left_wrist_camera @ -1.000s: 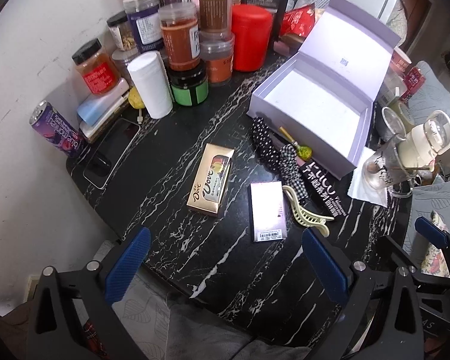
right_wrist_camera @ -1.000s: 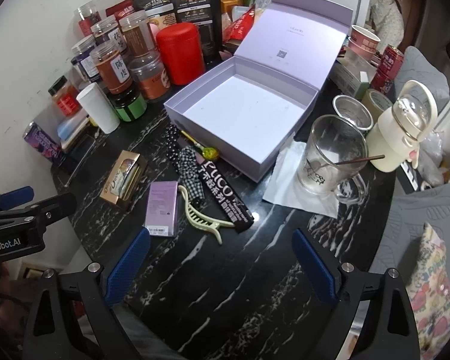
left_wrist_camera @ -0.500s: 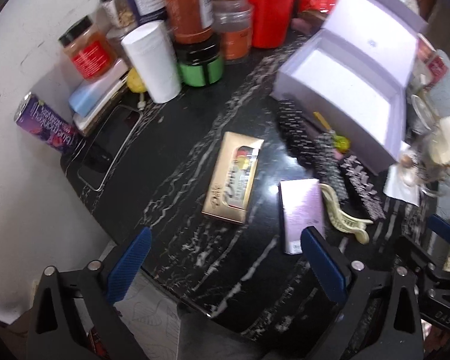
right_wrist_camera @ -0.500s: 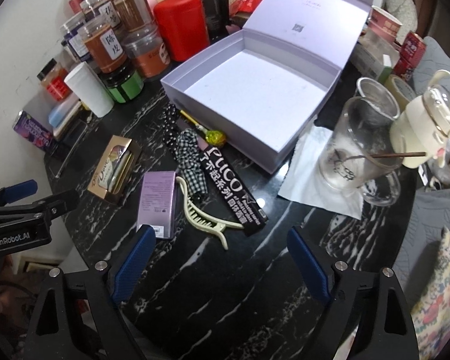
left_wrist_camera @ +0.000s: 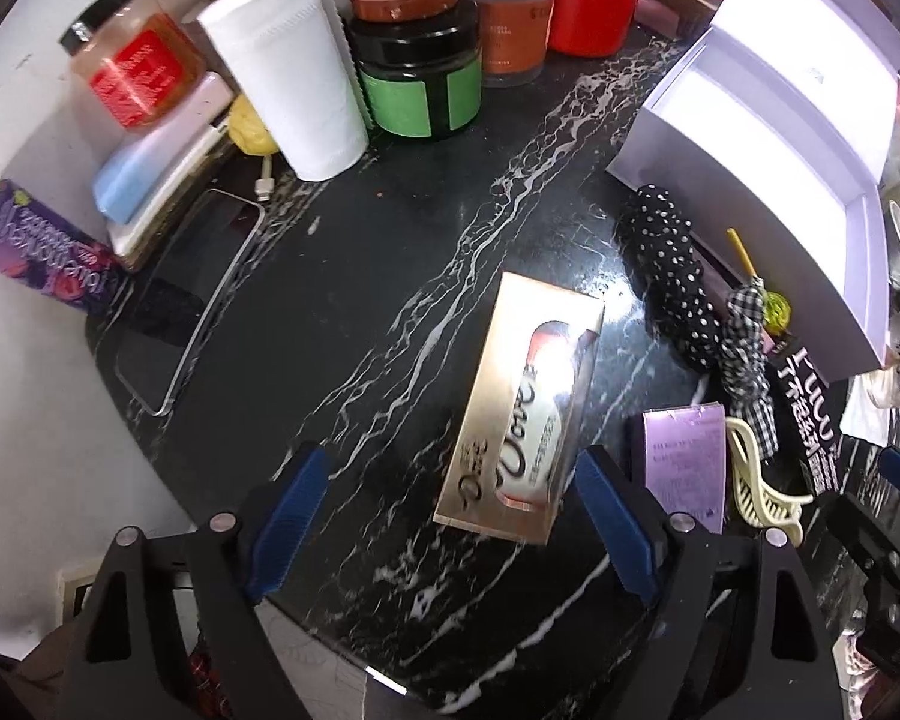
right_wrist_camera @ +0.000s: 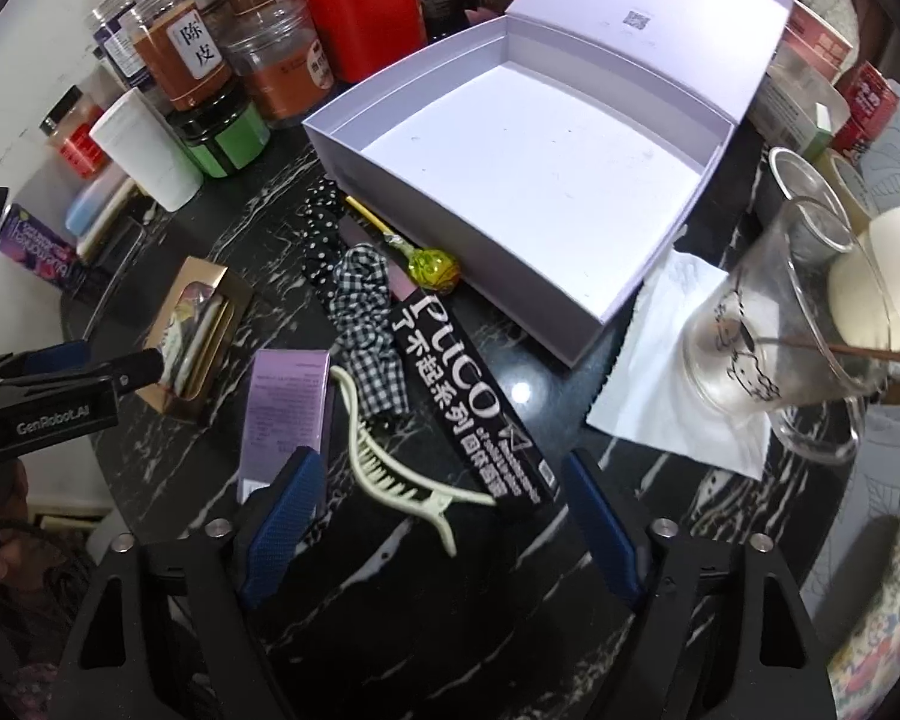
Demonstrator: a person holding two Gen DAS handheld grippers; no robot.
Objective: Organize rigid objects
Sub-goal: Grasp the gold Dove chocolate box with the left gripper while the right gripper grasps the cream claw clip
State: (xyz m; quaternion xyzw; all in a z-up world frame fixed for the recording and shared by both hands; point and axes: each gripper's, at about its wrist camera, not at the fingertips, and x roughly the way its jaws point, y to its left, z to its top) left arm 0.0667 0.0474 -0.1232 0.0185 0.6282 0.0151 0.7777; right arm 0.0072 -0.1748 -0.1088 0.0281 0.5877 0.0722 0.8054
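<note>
A gold chocolate box [left_wrist_camera: 522, 408] lies on the black marble table [left_wrist_camera: 342, 300], its near end between the fingers of my left gripper [left_wrist_camera: 453, 522]. Those jaws are closing, and the pads stand clear of the box. My right gripper [right_wrist_camera: 441, 519] hangs over a cream hair claw [right_wrist_camera: 390, 468] and the near end of a long black box [right_wrist_camera: 474, 396]. Its jaws are closing too, touching nothing. A small purple box [right_wrist_camera: 288, 396] lies by its left finger. The open lilac box [right_wrist_camera: 540, 180] sits empty beyond.
Two scrunchies [right_wrist_camera: 354, 282] and a lollipop [right_wrist_camera: 429, 267] lie against the lilac box. Jars [right_wrist_camera: 192, 54], a red canister [right_wrist_camera: 360, 6] and a white cup [left_wrist_camera: 294, 72] crowd the back. A phone [left_wrist_camera: 174, 312] lies left, a glass mug [right_wrist_camera: 768, 324] on a napkin right.
Both grippers have sunk toward the table and their jaws have narrowed. The gold box now lies between the left fingers, the hair claw between the right ones.
</note>
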